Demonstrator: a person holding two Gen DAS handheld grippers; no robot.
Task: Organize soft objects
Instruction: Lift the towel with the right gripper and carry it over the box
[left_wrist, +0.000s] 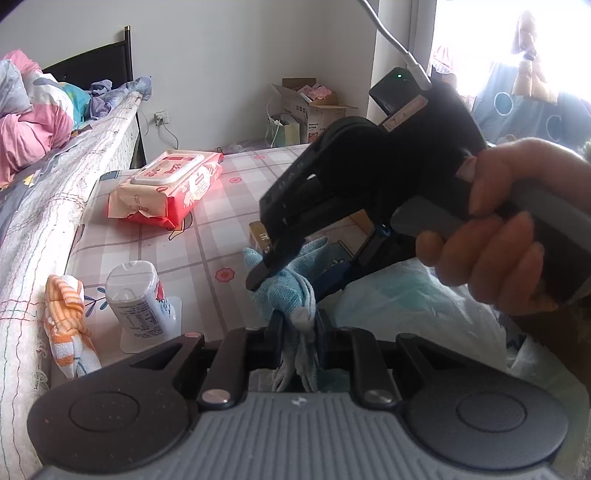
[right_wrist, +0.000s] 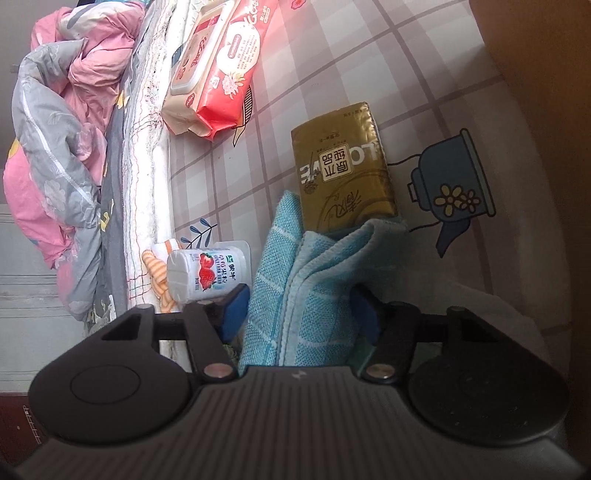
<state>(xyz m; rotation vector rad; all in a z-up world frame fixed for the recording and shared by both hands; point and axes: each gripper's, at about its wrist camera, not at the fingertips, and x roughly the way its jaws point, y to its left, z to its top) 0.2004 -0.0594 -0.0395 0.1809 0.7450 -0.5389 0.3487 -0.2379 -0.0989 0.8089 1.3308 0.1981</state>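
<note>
At far left, one orange-striped cloth (left_wrist: 64, 325) lies crumpled against the edge of the bed (left_wrist: 55, 192), just beside one white strawberry yoghurt bottle (left_wrist: 138, 299) lying on its side. Farther back on the checked worktop (left_wrist: 221, 236) sits one red pack of wet wipes (left_wrist: 166, 188).

At centre is the task's thing, one blue towel (left_wrist: 291, 291), held between both tools above the worktop. The left hand-held gripper (left_wrist: 299, 332) has its jaws nearly closed and pinches a narrow, bunched end of the towel. The right hand-held gripper (left_wrist: 280, 262) reaches in from the right, held in the person's right hand (left_wrist: 491, 236). Its jaws stand wider and clamp a thicker folded section, seen clearly in the right wrist view as the right hand-held gripper (right_wrist: 299, 314) on the blue towel (right_wrist: 306, 280).

The towel's long axis runs straight ahead from each camera, so the cloth spans the short gap between the two tools. Both are in contact and neither is nearer. Any coming fold appears to turn on drawing these two ends apart or together along that axis.

Beyond the towel lies one gold tissue packet (right_wrist: 343, 166), its near end touching the cloth. At right, a white plastic bag (left_wrist: 424, 302) sits below the right hand.
</note>
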